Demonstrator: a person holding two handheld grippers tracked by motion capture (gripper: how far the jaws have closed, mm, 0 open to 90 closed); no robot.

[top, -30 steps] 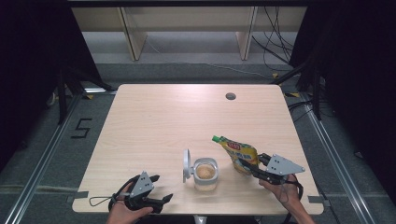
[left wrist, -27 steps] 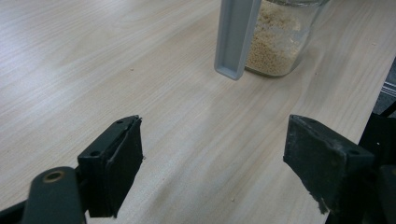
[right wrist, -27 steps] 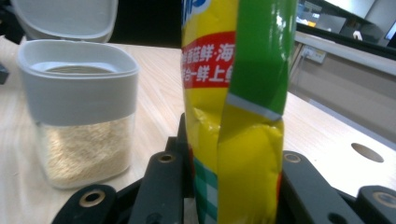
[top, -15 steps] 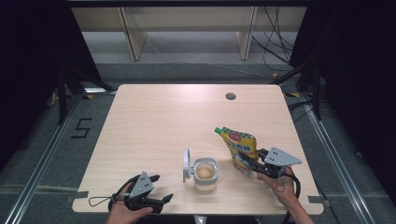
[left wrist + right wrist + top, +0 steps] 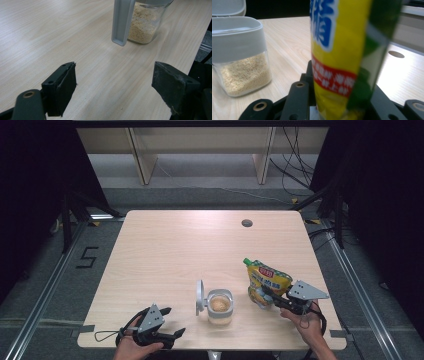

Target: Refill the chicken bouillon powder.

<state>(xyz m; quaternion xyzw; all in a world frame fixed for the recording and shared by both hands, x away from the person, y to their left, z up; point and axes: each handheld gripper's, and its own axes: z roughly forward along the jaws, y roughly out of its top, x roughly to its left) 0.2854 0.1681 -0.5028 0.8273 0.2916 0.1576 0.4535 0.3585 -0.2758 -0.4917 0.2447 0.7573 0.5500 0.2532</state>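
Gripping glossy yellow pouch (image 5: pixel 267 282) beside clear jar (image 5: pixel 219 306).

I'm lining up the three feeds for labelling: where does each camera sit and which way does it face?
High view: above the person's table edge, facing forward and down on the table; both hands show.
Left gripper view: on the left gripper, along its open jaws toward the jar of grains.
Right gripper view: on the right gripper, jaws clamping the yellow pouch.
Shared: all three show the jar.
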